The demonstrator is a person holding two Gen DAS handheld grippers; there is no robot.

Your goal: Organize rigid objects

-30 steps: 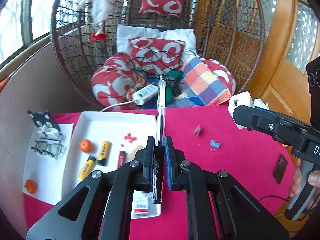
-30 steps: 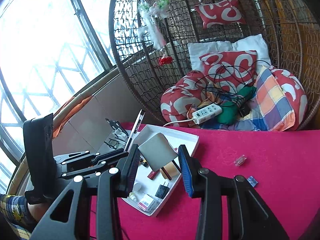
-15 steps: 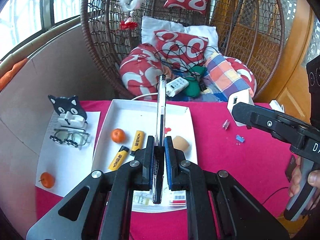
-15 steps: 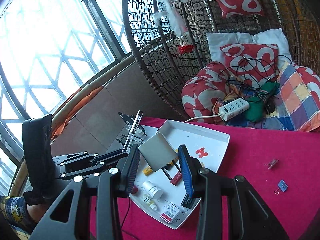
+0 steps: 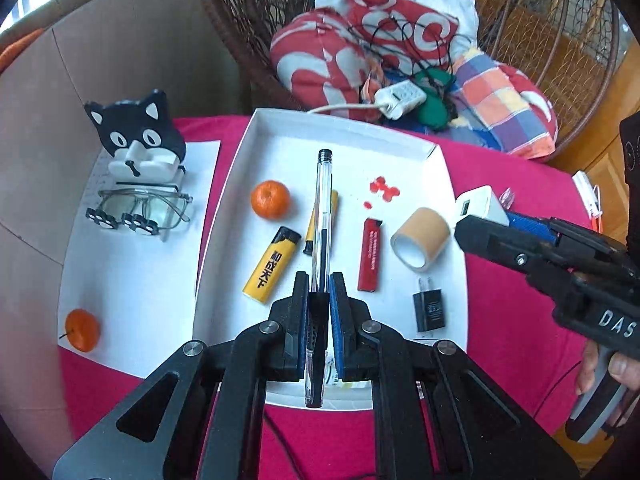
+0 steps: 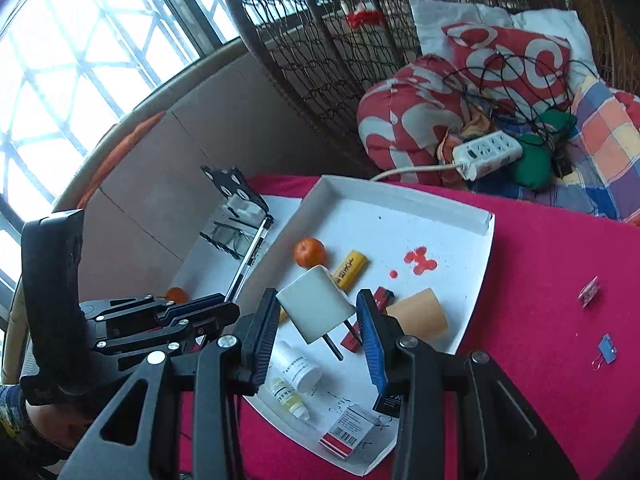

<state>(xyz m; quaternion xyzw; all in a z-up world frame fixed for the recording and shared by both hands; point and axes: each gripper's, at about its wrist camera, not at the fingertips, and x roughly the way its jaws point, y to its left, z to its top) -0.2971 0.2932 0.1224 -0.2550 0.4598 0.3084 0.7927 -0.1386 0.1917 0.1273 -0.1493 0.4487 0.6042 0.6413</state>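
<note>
Red tabletop, white tray point(image 5: 448, 184): left gripper point(image 5: 319, 296) pinches pen point(image 5: 322, 216), long axis pointing forward over tray; right gripper point(image 6: 318, 312) clamps white charger point(image 6: 316, 308).

Bright colours showing against a white tray point(image 5: 440, 160) and magenta cloth point(image 5: 504, 312).
An orange tangerine point(image 5: 270, 199), a yellow-and-black lighter point(image 5: 273, 264), a red lighter point(image 5: 370, 254) and tan tape point(image 5: 420, 238) are lying there; a clear black-capped pen point(image 5: 322, 208) is sitting between blue-padded black fingers point(image 5: 298, 320); red-and-white swirl cushions point(image 6: 404, 120) and a plaid one point(image 6: 604, 120) are glowing behind.
</note>
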